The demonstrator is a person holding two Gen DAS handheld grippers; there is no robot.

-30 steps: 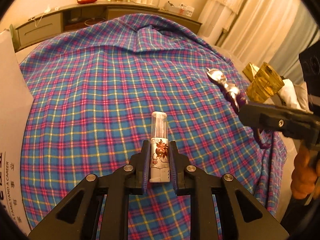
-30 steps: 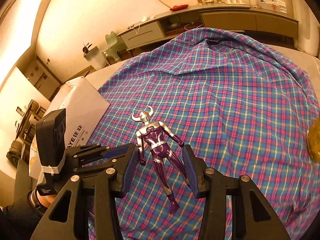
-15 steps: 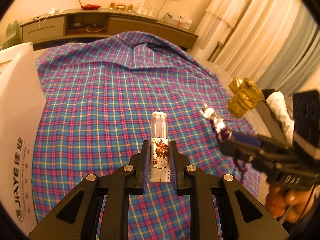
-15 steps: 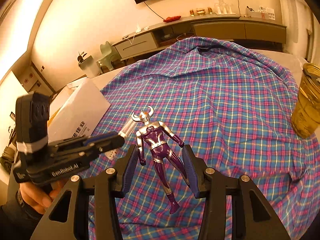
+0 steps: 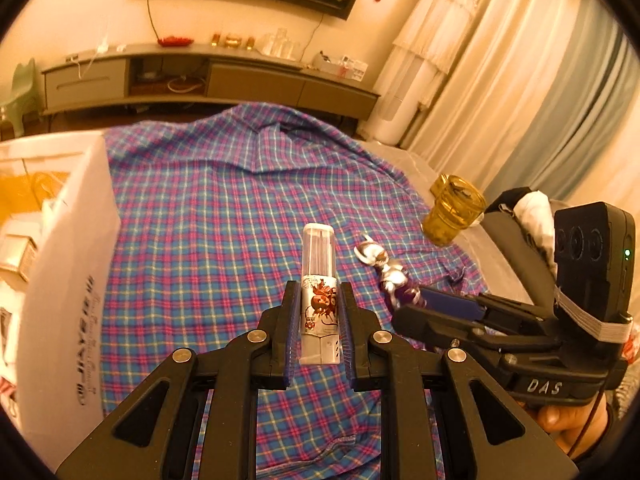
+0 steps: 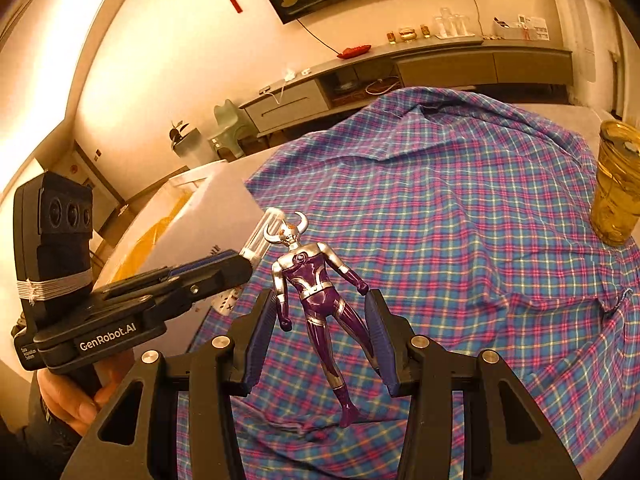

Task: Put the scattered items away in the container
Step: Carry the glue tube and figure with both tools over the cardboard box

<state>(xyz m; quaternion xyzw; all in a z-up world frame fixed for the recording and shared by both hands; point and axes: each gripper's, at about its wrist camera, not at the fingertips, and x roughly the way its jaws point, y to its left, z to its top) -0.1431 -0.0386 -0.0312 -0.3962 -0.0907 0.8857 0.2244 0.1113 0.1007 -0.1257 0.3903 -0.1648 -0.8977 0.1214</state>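
Observation:
My left gripper (image 5: 319, 312) is shut on a small clear-capped bottle (image 5: 319, 280) with a cartoon label and holds it above the plaid cloth (image 5: 224, 216). My right gripper (image 6: 320, 320) is shut on a purple and silver horned toy figure (image 6: 316, 292), held by the legs above the cloth. The white cardboard box (image 5: 68, 264) stands open at the left of the left wrist view; it also shows in the right wrist view (image 6: 216, 208). The left gripper shows in the right wrist view (image 6: 192, 284), with the bottle's cap (image 6: 262, 236) beside the figure's head. The figure shows in the left wrist view (image 5: 384, 272).
An amber glass cup (image 5: 454, 210) stands at the cloth's right edge, also in the right wrist view (image 6: 616, 188). A low cabinet (image 5: 208, 76) runs along the far wall. Curtains (image 5: 520, 92) hang at the right. Small boxes (image 5: 16, 256) lie inside the white box.
Both grippers have lifted and tilted up with their items still held. They have drawn closer together and toward the white box, whose open top now shows.

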